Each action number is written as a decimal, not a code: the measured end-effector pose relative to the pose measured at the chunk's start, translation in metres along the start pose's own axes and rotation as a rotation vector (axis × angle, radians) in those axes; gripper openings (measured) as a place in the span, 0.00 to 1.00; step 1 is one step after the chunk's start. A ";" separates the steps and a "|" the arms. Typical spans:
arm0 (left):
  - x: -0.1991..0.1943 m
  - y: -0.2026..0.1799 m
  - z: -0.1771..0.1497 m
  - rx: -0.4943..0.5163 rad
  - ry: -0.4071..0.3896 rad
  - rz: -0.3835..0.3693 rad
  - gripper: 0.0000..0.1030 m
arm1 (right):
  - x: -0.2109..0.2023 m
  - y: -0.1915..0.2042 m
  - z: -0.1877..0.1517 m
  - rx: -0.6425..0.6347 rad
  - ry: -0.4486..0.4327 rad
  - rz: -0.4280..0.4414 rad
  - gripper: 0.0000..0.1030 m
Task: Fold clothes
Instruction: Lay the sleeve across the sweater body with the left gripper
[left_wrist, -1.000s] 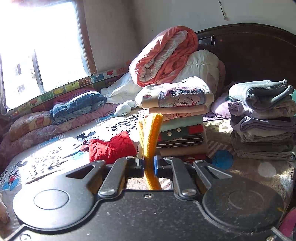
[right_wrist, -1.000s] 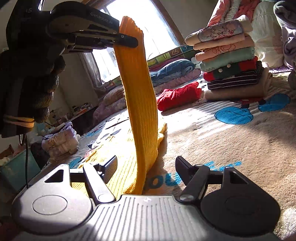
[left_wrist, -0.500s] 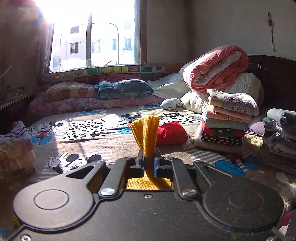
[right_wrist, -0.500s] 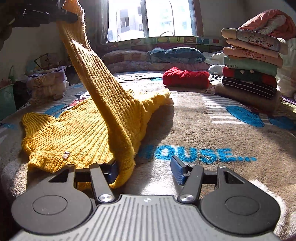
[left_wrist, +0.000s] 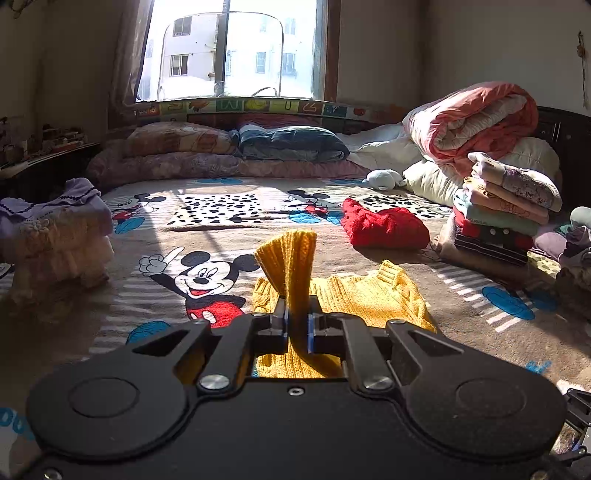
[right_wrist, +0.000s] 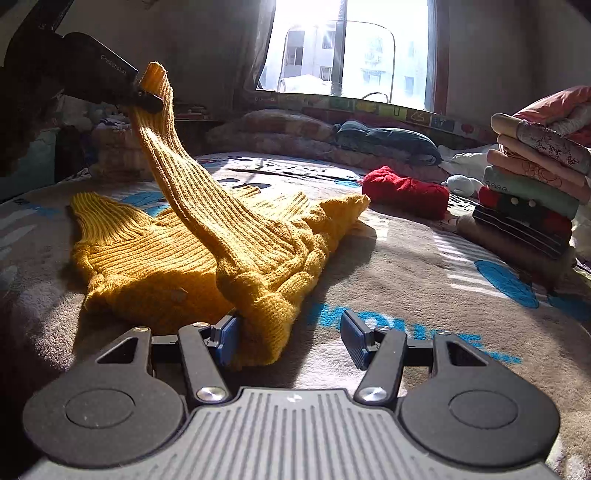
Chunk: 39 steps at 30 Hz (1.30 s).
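Observation:
A yellow ribbed knit sweater lies on the bed blanket. One sleeve rises from it to my left gripper, which is shut on the cuff. In the left wrist view the left gripper pinches the sleeve, with the sweater body spread below. My right gripper stands open low over the blanket. A thick corner of the sweater lies between its fingers, against the left pad.
A cartoon-mouse blanket covers the bed. A folded red knit lies further back. A tall stack of folded clothes stands at the right, a small pile at the left. Pillows and rolled quilts line the window side.
My left gripper has come down with the sleeve and swung towards the window. The sleeve now slants low over the sweater. My right gripper stays open by the sweater's corner.

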<state>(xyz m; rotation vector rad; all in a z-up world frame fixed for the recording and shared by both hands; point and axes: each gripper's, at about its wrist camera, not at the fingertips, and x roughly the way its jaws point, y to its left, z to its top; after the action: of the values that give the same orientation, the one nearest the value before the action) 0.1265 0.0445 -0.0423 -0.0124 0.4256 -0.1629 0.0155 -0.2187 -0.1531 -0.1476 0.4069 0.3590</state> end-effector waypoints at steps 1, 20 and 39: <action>0.001 0.002 -0.003 0.002 0.005 0.003 0.07 | -0.002 0.003 0.001 -0.016 -0.010 0.015 0.57; 0.026 0.040 -0.046 -0.046 0.088 0.048 0.07 | 0.000 0.030 0.012 -0.118 -0.073 0.200 0.64; 0.041 0.067 -0.064 -0.165 0.185 0.263 0.57 | 0.026 0.010 0.019 0.007 0.020 0.410 0.83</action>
<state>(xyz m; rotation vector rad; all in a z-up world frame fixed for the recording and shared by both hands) 0.1471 0.1058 -0.1200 -0.1034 0.6195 0.1313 0.0408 -0.1971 -0.1470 -0.0602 0.4579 0.7597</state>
